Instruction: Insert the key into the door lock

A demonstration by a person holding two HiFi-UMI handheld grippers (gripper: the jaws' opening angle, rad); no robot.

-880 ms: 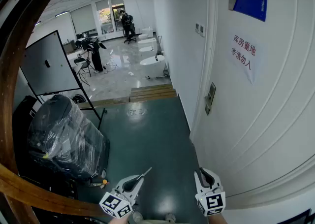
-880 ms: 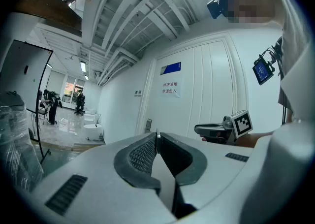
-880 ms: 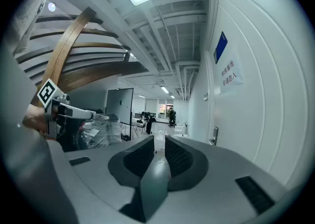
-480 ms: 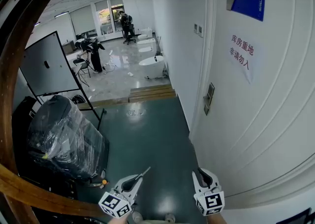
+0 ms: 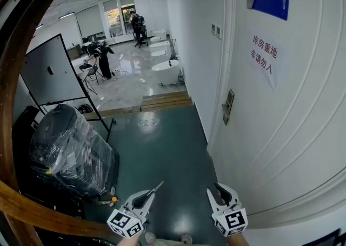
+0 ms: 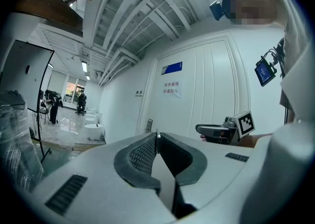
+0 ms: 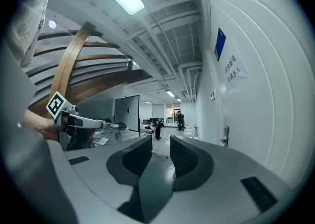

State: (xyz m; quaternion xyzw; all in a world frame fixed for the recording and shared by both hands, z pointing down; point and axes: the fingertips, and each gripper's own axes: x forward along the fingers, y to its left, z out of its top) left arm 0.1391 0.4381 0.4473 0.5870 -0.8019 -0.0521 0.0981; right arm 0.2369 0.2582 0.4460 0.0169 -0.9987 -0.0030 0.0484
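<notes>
The floor (image 5: 162,153) underfoot is dark teal and glossy. Low wooden steps (image 5: 165,101) lead up from it to a pale grey polished floor, where white oval bathtubs (image 5: 166,72) stand along the white wall. Far back by the windows are 2 dark figures (image 5: 102,55), too distant to make out. On the left, a curved brown wooden beam (image 5: 16,66) sweeps across the head view. Past it stand a black flat board on a stand (image 5: 51,72) and a dark bulky object wrapped in clear plastic film (image 5: 70,150).

On the right is a white panelled door (image 5: 281,131). It carries a white paper notice (image 5: 265,61) with red characters, 库房重地 over 非请勿入. Above that is a blue rectangular plaque (image 5: 270,2), whose print is too small to read. The small metal door lock plate (image 5: 228,106) sits at the door's left edge, well ahead of both grippers.

The left gripper (image 5: 153,192) has its jaws pressed together on a thin silver metal key (image 5: 159,187). The key's tip pokes out forward over the teal floor, well apart from the lock. In the left gripper view the key shows only as a bright sliver between the ribbed pads (image 6: 142,154). The right gripper (image 5: 215,192) hangs beside the door with its jaws spread and nothing between them.
</notes>
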